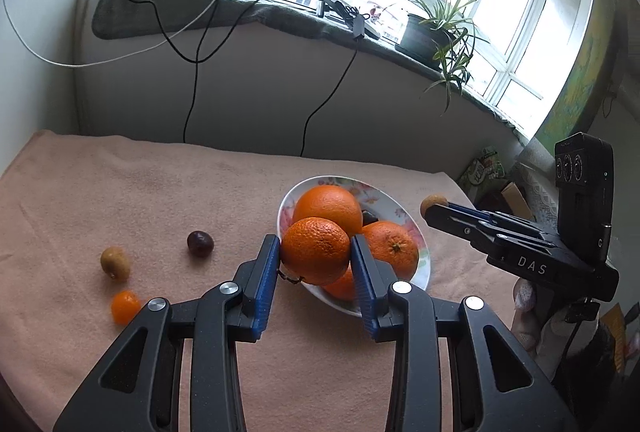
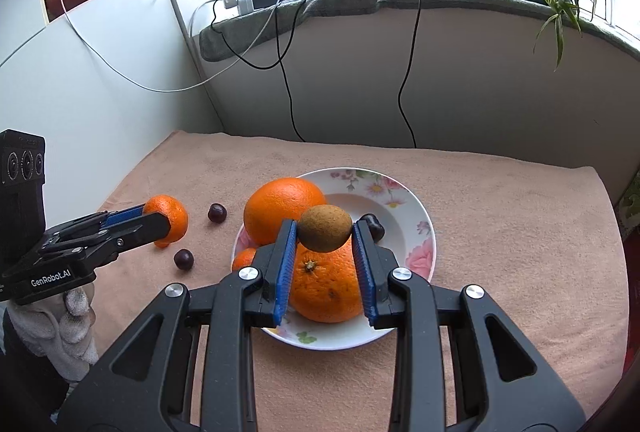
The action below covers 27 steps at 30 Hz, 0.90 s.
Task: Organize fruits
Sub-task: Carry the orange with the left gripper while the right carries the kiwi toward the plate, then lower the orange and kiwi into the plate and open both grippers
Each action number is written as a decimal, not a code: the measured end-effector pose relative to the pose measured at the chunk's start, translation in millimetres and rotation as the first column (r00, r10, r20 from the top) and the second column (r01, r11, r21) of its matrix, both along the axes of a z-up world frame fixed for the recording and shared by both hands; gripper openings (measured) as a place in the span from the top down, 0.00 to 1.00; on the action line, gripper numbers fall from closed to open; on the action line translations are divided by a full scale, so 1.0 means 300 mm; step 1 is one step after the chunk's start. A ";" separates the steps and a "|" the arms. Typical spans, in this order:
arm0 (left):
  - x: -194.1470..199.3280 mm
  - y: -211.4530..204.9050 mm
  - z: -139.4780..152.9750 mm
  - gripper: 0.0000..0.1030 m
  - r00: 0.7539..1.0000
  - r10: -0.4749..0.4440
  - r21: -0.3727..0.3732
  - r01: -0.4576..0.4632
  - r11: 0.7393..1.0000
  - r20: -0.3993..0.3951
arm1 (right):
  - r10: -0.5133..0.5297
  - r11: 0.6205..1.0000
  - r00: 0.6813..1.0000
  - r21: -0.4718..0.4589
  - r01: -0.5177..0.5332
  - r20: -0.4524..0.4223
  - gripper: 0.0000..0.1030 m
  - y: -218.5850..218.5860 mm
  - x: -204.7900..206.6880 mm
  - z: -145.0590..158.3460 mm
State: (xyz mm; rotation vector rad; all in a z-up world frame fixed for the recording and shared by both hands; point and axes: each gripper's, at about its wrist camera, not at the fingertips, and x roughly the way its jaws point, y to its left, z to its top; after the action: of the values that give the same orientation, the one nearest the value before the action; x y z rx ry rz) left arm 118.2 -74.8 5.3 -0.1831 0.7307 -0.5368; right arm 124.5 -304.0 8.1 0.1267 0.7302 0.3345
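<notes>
My left gripper (image 1: 315, 248) is shut on a mandarin (image 1: 316, 252), held in the air at the near left edge of the flowered bowl (image 1: 384, 197). The bowl holds a large orange (image 1: 328, 206) and another orange (image 1: 394, 246). My right gripper (image 2: 324, 230) is shut on a brown kiwi (image 2: 325, 228) above the bowl (image 2: 416, 208), over an orange (image 2: 326, 290) and next to the large orange (image 2: 282, 210). A dark cherry (image 2: 376, 226) lies in the bowl. Each gripper shows in the other's view: the right gripper (image 1: 436, 208) with the kiwi, the left gripper (image 2: 156, 219) with the mandarin.
On the pink cloth (image 1: 120, 192) left of the bowl lie a kiwi (image 1: 115, 263), a dark cherry (image 1: 200, 243) and a small orange fruit (image 1: 125, 307). A second cherry (image 2: 183, 258) shows in the right wrist view. Walls, hanging cables and a sill with a plant (image 1: 440, 28) stand behind.
</notes>
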 end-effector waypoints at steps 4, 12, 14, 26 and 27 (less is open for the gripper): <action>0.023 -0.060 0.012 0.66 1.000 -0.026 0.009 0.026 1.000 0.006 | -0.018 1.000 1.000 0.004 0.019 -0.013 0.71 -0.038 0.022 -0.019; 0.076 -0.175 0.030 0.66 0.997 -0.072 0.036 0.072 0.997 0.021 | -0.053 0.998 0.997 0.016 0.054 -0.048 0.71 -0.106 0.053 -0.068; 0.086 -0.202 0.030 0.66 0.996 -0.083 0.044 0.082 0.996 0.021 | -0.059 0.998 0.997 0.018 0.060 -0.056 0.71 -0.119 0.056 -0.079; 0.132 -0.301 0.019 0.66 0.993 -0.117 0.082 0.116 0.990 0.011 | -0.060 0.998 0.994 0.024 0.062 -0.089 0.71 -0.141 0.070 -0.121; 0.133 -0.303 0.018 0.66 0.993 -0.118 0.084 0.117 0.990 0.010 | -0.057 0.998 0.994 0.024 0.060 -0.091 0.71 -0.139 0.071 -0.124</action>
State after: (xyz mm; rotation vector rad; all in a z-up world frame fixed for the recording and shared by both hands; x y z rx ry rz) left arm 158.2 -165.7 10.6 -0.0589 0.7506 -0.6182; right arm 145.8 -345.8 -29.0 0.1894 0.8097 0.2840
